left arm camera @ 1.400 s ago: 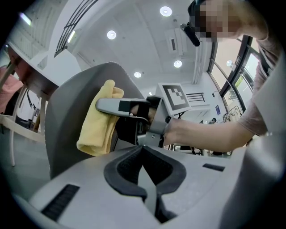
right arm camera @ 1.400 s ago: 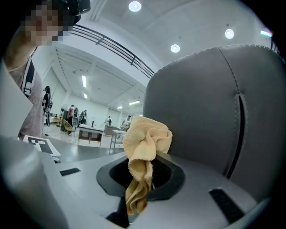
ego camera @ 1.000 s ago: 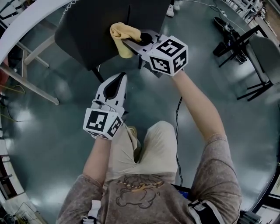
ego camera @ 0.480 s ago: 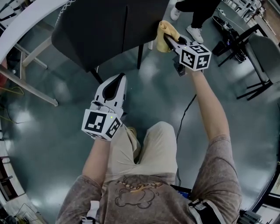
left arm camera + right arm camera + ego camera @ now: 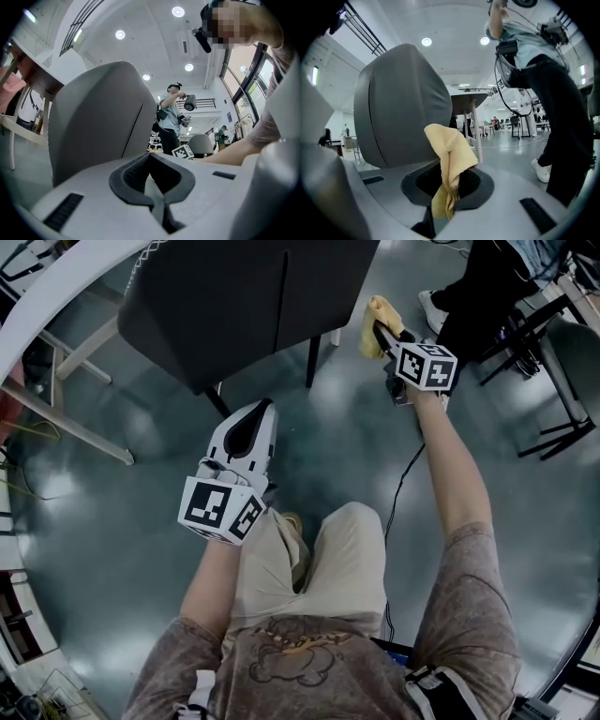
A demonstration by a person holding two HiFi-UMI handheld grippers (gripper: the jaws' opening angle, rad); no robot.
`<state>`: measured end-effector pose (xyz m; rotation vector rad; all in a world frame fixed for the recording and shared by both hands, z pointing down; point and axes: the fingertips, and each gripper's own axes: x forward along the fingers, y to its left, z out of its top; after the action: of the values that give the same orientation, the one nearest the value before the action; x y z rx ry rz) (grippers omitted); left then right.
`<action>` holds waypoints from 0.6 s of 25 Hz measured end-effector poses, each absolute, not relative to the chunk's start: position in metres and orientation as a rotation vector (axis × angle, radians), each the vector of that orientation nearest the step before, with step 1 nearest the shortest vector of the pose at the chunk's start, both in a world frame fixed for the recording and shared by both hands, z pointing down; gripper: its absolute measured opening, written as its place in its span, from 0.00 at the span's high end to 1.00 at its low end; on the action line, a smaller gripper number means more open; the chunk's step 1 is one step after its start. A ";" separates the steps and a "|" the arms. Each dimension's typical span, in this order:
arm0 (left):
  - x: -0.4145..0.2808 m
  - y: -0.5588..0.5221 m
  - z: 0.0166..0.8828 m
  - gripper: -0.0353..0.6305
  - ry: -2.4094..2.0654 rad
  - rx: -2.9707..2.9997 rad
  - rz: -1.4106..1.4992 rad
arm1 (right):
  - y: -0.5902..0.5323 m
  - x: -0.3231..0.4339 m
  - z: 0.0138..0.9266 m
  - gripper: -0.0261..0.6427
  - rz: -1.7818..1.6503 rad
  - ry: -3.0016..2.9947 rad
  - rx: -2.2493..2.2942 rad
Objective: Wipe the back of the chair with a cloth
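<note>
The dark chair back [image 5: 253,306] stands at the top of the head view and shows as a grey shell [image 5: 401,108] in the right gripper view. My right gripper [image 5: 380,334] is shut on a yellow cloth [image 5: 380,315], just off the chair's right edge; I cannot tell whether cloth and chair touch. The cloth [image 5: 450,154] hangs bunched between the jaws. My left gripper [image 5: 261,413] is held low, below the chair and apart from it, shut with nothing in it. From the left gripper view the chair back [image 5: 93,122] rises at the left.
A white table edge [image 5: 56,287] and its slanted legs [image 5: 66,423] lie at the left. A bystander's dark legs [image 5: 478,296] and white shoe [image 5: 433,306] stand close to the right gripper. Black stands [image 5: 553,381] sit at the right, and a cable [image 5: 398,484] runs over the floor.
My right gripper has carried the cloth rightward across the chair back and past its right edge. A bystander's legs have come into view at the top right. The left gripper has hardly moved.
</note>
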<state>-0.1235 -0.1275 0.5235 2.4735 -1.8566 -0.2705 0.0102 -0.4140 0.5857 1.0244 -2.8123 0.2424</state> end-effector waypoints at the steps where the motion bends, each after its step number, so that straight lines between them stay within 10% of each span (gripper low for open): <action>1: -0.125 -0.128 0.524 0.94 -1.858 2.469 -0.271 | -0.416 0.009 0.590 0.86 0.250 -2.808 1.031; 15: -0.120 -0.142 0.530 0.94 -1.835 2.500 -0.217 | -0.411 -0.041 0.613 0.86 0.229 -2.825 0.905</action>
<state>-0.1200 -0.1422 0.5295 2.4999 -1.8350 -0.2165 -0.0412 -0.4110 0.6133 0.9052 -2.8247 0.2288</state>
